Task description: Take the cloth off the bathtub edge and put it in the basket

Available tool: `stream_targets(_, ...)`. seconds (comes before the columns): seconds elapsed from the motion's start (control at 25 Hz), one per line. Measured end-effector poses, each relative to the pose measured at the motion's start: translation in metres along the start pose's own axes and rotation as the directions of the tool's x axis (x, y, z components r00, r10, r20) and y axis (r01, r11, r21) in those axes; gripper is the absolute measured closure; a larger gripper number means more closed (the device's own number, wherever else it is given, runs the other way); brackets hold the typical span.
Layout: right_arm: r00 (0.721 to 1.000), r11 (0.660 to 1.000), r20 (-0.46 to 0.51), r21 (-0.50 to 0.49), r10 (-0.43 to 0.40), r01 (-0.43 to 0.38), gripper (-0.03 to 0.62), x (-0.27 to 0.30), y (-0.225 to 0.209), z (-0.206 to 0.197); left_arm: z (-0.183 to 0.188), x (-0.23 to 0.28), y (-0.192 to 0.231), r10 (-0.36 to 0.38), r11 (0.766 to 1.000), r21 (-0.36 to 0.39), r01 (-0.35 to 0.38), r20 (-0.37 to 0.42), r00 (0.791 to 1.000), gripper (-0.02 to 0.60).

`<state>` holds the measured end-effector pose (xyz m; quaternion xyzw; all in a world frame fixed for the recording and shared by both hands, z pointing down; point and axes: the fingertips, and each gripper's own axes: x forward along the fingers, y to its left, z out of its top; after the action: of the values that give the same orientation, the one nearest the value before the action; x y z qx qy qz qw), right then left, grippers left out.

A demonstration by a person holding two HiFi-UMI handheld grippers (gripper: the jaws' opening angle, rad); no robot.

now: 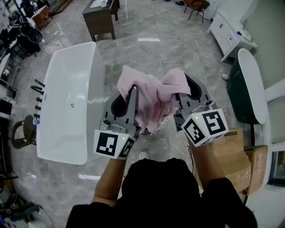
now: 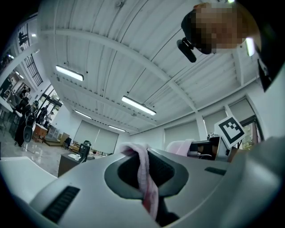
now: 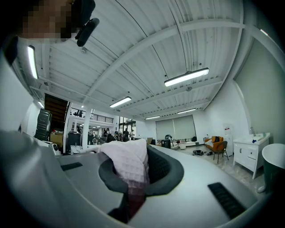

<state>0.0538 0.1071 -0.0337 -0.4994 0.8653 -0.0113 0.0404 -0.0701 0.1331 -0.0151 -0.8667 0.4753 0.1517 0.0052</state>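
Observation:
A pink cloth hangs bunched in the air between both grippers, over the floor to the right of the white bathtub. My left gripper is shut on the cloth's left part; a pink strip runs down between its jaws. My right gripper is shut on the right part, where a waffle-textured fold bulges out of the jaws. Both grippers point roughly level, away from the person. No basket shows in any view.
A dark wooden cabinet stands beyond the tub. A second tub with a dark green side is at the right, with cardboard boxes near it. A white dresser and an orange chair stand farther back.

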Motion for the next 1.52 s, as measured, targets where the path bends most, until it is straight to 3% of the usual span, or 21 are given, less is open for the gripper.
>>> stream_targets(0.28, 1.000, 0.998, -0.028, -0.067, 0.013, -0.015, 0.551, 0.017, 0.007, -0.005, -0.004, 0.004, 0.015, 0.006, 1.000, -0.014, -0.006, -0.010, 1.000, 0.554)
stream_targets(0.56, 0.998, 0.999, -0.050, -0.032, 0.038, -0.040, 0.551, 0.025, -0.006, -0.019, -0.020, 0.011, 0.016, 0.029, 1.000, -0.009, -0.030, -0.037, 0.999, 0.554)
stream_targets(1.0, 0.986, 0.989, -0.087, 0.032, 0.144, -0.142, 0.551, 0.037, -0.030, -0.054, -0.059, 0.043, 0.011, 0.083, 0.996, 0.026, -0.081, -0.109, 0.991, 0.554)
stream_targets(1.4, 0.957, 0.969, -0.153, 0.063, 0.246, -0.239, 0.551, 0.044, -0.058, -0.093, -0.108, 0.070, 0.016, 0.138, 0.990, 0.022, -0.137, -0.192, 0.972, 0.554)
stream_targets(1.52, 0.949, 0.963, -0.165, 0.078, 0.269, -0.259, 0.551, 0.046, -0.066, -0.107, -0.124, 0.075, 0.020, 0.160, 0.987, 0.057, -0.151, -0.221, 0.962, 0.554)
